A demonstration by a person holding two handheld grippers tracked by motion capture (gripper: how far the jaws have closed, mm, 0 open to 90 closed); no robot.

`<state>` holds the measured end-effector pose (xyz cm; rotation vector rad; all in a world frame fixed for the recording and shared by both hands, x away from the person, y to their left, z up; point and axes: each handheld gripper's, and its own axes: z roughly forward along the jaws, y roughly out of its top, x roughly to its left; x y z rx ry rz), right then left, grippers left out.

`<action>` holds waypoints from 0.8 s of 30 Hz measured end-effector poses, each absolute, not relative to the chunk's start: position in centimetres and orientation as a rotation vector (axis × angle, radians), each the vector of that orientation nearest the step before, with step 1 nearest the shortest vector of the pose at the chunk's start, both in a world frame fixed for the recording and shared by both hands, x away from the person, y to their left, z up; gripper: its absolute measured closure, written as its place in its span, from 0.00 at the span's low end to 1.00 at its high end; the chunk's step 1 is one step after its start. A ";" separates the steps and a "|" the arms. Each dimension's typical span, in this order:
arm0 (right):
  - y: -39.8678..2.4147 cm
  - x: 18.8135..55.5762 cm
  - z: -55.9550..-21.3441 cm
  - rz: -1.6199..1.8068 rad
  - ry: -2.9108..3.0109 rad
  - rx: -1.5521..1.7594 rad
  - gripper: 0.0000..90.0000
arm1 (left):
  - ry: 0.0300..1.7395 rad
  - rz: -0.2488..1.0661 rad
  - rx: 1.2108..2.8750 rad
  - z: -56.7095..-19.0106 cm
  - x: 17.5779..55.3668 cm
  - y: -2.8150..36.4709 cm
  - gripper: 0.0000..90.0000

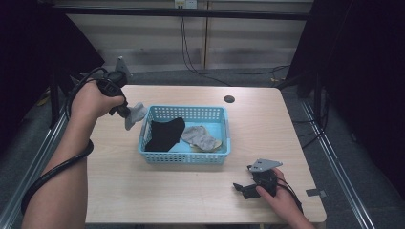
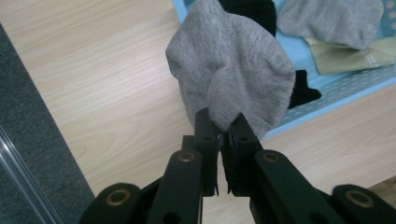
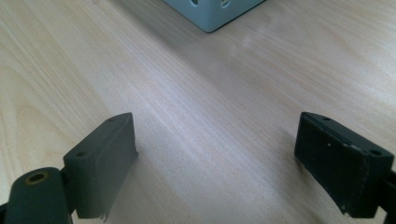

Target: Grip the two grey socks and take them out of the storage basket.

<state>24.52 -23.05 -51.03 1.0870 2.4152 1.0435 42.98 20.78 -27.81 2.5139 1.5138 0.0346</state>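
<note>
Now we see a soft grey knitted sock (image 2: pixel 233 70) pinched at its edge between the black jaws of the left tongs (image 2: pixel 223 135), which are closed tight on the fabric. From the high view, this sock (image 1: pixel 134 114) hangs in the air just beside the left wall of a light blue perforated plastic basket (image 1: pixel 155 157), above the desk and not yet over the basket's inside. Our left hand (image 1: pixel 93 100) holds the left tongs (image 1: pixel 128 113) raised, with the black cable looping down along the forearm.

Inside the basket lie a black sock (image 1: pixel 165 134) on the left and a second grey sock (image 1: pixel 200 137) on the right, the latter resting on a pale beige piece of cloth (image 1: pixel 216 144); in the left gripper view that beige cloth (image 2: pixel 355 56) shows under the grey sock (image 2: pixel 331 21), with the black sock (image 2: pixel 250 11) beside them.

The basket stands near the middle of the light wooden desk (image 1: pixel 267 124). Our right hand (image 1: pixel 282 198) rests low on the desk near its front right corner, well apart from the basket, holding the right tongs (image 1: pixel 241 187). In the right gripper view those tongs (image 3: pixel 215 163) stand wide open and hold nothing, with bare wood between the jaws and a corner of the basket (image 3: pixel 215 14) ahead.
</note>
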 end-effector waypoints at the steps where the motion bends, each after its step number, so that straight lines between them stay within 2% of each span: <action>1: -23.1 24.5 -51.0 1.044 2.415 1.087 0.13 | 1.528 0.031 2.501 -27.9 42.9 21.0 0.94; 24: -23.1 24.5 -51.0 1.043 2.415 1.084 0.13 | 1.670 0.049 2.448 -32.2 42.2 25.1 0.94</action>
